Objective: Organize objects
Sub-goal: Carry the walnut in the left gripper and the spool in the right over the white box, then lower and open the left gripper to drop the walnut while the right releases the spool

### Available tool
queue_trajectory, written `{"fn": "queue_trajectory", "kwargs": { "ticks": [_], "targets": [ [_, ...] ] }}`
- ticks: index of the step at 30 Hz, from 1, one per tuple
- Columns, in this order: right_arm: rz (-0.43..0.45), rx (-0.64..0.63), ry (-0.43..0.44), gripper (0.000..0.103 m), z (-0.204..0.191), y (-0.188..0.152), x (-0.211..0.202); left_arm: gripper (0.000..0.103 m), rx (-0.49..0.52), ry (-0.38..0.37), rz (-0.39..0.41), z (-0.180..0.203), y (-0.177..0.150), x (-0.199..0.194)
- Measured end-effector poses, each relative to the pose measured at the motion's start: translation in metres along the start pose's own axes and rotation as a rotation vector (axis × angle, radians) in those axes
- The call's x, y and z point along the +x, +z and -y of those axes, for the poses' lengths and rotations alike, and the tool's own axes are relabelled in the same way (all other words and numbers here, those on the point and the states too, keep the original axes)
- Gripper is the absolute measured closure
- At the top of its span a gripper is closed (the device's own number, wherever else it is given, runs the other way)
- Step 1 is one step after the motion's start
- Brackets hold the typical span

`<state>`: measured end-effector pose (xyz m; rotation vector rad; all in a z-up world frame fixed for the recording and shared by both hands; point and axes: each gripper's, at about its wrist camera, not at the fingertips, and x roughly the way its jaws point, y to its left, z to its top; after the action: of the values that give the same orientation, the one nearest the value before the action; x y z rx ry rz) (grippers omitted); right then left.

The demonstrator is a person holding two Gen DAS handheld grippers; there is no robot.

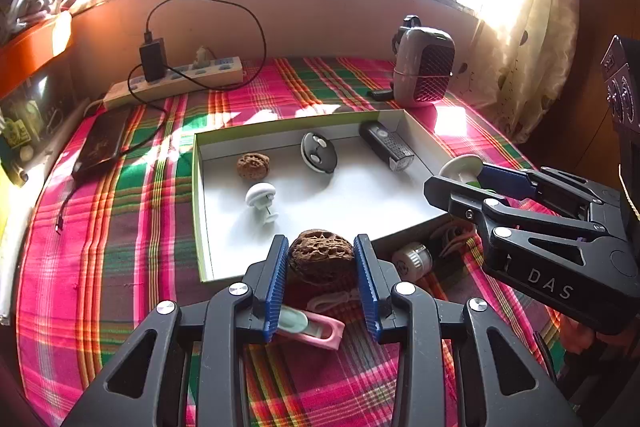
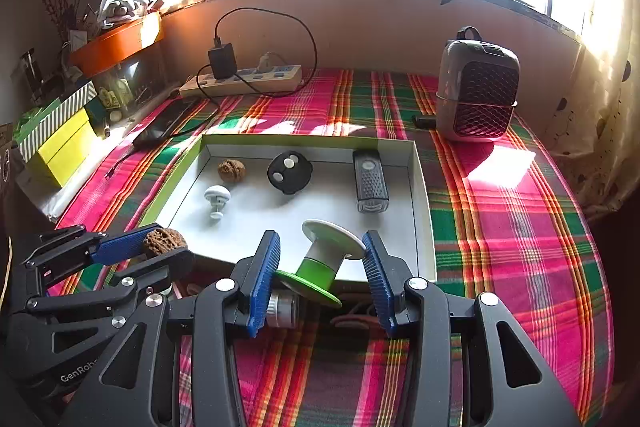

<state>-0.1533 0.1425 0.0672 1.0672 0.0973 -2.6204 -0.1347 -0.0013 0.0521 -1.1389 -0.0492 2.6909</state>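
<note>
My left gripper [image 1: 321, 255] is shut on a brown walnut [image 1: 321, 259], held over the near edge of the white tray [image 1: 360, 203]; it also shows in the right wrist view [image 2: 165, 242]. My right gripper [image 2: 320, 259] is shut on a green and white spool [image 2: 320, 261], tilted, at the tray's near right edge; the spool also shows in the left wrist view [image 1: 462, 167]. In the tray lie another walnut [image 1: 253, 166], a white knob [image 1: 261, 195], a black round device [image 1: 319, 151] and a black light [image 1: 386, 145].
On the plaid cloth [image 2: 520, 227] near the tray lie a pink clip [image 1: 316, 331], a small silver cylinder [image 1: 412, 259] and cords. A grey speaker [image 2: 478, 87], a power strip [image 2: 240, 81], a phone [image 2: 166, 123] and boxes [image 2: 60, 135] stand farther off.
</note>
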Motion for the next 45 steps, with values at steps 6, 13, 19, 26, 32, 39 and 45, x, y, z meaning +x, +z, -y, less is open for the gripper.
{"fn": "queue_trajectory", "kwargs": {
  "ticks": [6,13,19,26,32,39,45],
  "targets": [
    [-0.002,-0.015,0.014,0.059,0.005,0.021,0.021,0.072,-0.011,0.020,-0.009,-0.007,0.017,0.019],
    [-0.020,-0.041,0.014,0.059,0.011,0.043,0.050,0.072,-0.003,0.035,-0.025,-0.009,0.032,0.039],
    [-0.050,-0.057,0.018,0.059,0.014,0.052,0.077,0.072,0.005,0.045,-0.037,-0.007,0.042,0.056],
    [-0.077,-0.061,0.034,0.059,0.017,0.057,0.098,0.072,0.010,0.054,-0.057,-0.008,0.046,0.070],
    [-0.084,-0.081,0.036,0.059,0.015,0.057,0.109,0.072,0.011,0.057,-0.065,-0.009,0.049,0.078],
    [-0.078,-0.087,0.062,0.059,0.013,0.059,0.112,0.072,0.018,0.067,-0.067,-0.009,0.049,0.083],
    [-0.093,-0.099,0.060,0.059,0.010,0.058,0.116,0.072,0.029,0.073,-0.065,-0.007,0.048,0.085]
  ]
}}
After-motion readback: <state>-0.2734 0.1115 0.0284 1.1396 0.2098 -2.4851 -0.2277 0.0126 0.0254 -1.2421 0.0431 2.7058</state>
